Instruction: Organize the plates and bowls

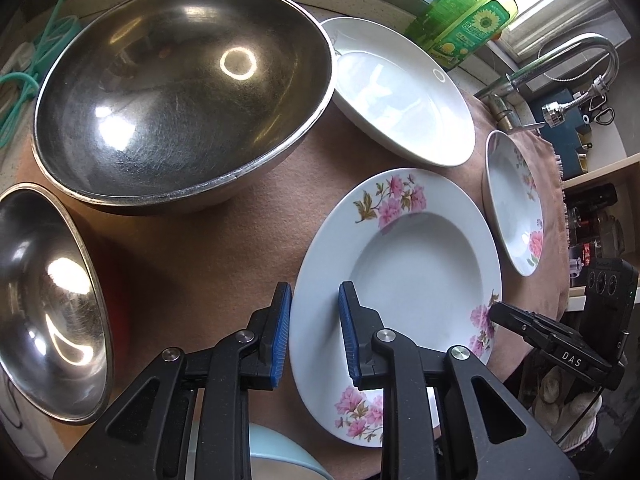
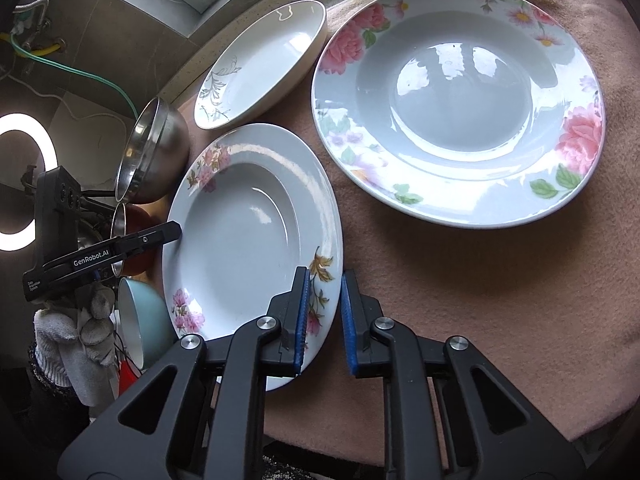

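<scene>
The left gripper (image 1: 314, 328) stands open, with its two blue pads on either side of the left rim of the pink-flowered plate (image 1: 404, 264); the rim lies in the gap, and it is not possible to tell if a pad touches it. The right gripper (image 2: 325, 320) is also open, more narrowly, and the right rim of the same plate passes between its pads in the same way, without a visible grip. This plate lies flat on the brown cloth (image 1: 224, 248) in the middle of the scene. Behind it, near the green bottle (image 1: 464, 16), sits a plain white plate (image 1: 404, 92), and to its right a larger plate with big roses (image 2: 460, 104) rests on the cloth. On the left side stands a large steel bowl (image 1: 180, 92), and a smaller steel bowl (image 1: 48, 304) is just beside it, near the edge. A light blue bowl (image 2: 140, 320) is close to the person's gloved hand (image 2: 84, 320).
</scene>
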A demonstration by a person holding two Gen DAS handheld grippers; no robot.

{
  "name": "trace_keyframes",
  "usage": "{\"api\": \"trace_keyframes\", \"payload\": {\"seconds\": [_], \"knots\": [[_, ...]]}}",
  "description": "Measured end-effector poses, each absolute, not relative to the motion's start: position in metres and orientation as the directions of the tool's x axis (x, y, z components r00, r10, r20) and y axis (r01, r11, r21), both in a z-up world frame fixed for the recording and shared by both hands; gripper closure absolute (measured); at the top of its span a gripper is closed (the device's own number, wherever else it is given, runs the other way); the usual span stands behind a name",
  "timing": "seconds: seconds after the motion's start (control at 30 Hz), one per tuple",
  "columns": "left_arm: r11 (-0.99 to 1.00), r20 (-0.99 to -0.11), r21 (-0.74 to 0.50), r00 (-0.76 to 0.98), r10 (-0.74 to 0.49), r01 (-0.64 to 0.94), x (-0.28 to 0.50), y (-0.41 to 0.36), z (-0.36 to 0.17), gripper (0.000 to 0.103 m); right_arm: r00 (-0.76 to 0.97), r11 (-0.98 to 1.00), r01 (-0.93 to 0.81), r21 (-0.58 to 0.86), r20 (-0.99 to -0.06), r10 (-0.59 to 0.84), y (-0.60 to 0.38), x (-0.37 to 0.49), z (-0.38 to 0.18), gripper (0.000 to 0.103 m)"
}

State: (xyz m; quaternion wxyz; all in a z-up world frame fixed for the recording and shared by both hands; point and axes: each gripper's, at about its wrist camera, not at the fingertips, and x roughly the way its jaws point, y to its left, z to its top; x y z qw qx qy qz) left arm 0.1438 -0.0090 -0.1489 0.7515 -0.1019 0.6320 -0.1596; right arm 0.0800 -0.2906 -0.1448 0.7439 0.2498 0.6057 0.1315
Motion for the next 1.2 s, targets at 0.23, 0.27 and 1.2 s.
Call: {"api": "trace_keyframes", "payload": {"seconds": [0.23, 0.27, 1.2], "knots": [[0.929, -0.919, -0.350, 0.147, -0.365, 0.117, 0.138, -0.012, -0.149, 0.080, 0.222, 0.842, 0.112, 0.527, -0.839, 0.496, -0.290, 0.076, -0.144, 0.087], [0.930, -0.920, -0.348, 0.147, -0.363, 0.118, 0.137, -0.012, -0.148, 0.080, 0.222, 0.842, 0.112, 0.527, -0.840, 0.496, -0.290, 0.075, -0.144, 0.087], [0.934, -0.933, -0.309, 0.136, -0.334, 0.178, 0.120, -0.031, -0.147, 0.079, 0.203, 0.846, 0.120, 0.520, -0.847, 0.492, -0.285, 0.058, -0.147, 0.087]]}}
